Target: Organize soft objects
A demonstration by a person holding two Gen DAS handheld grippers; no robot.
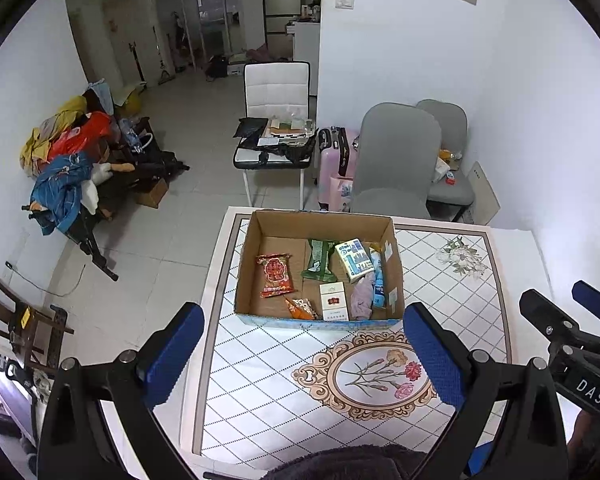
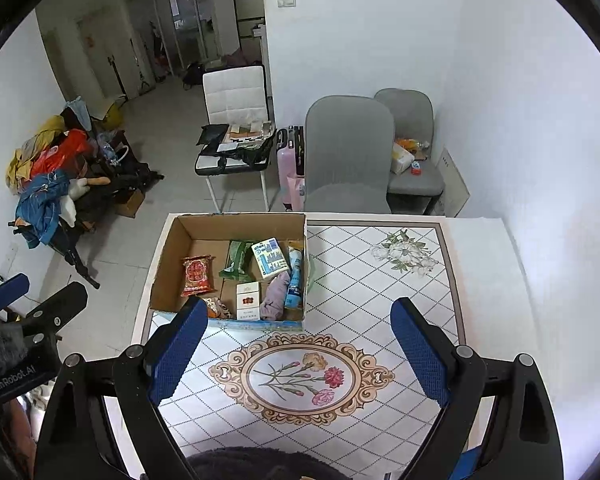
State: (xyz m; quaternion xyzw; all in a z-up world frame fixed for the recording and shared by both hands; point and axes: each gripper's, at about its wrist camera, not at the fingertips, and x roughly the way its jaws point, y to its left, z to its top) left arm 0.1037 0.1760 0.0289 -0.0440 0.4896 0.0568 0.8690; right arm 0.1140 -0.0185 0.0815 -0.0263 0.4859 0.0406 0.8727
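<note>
A cardboard box stands on the far left part of the table. It holds a red snack packet, a green packet, a white-blue box, a cigarette pack, a lilac cloth, a blue tube and an orange packet. My left gripper is open and empty, above the table in front of the box. My right gripper is open and empty, beside it.
The table has a white diamond-pattern cloth with a flower medallion. Grey chairs stand behind it by the wall. A white chair and a pink suitcase are farther back. Clothes lie left.
</note>
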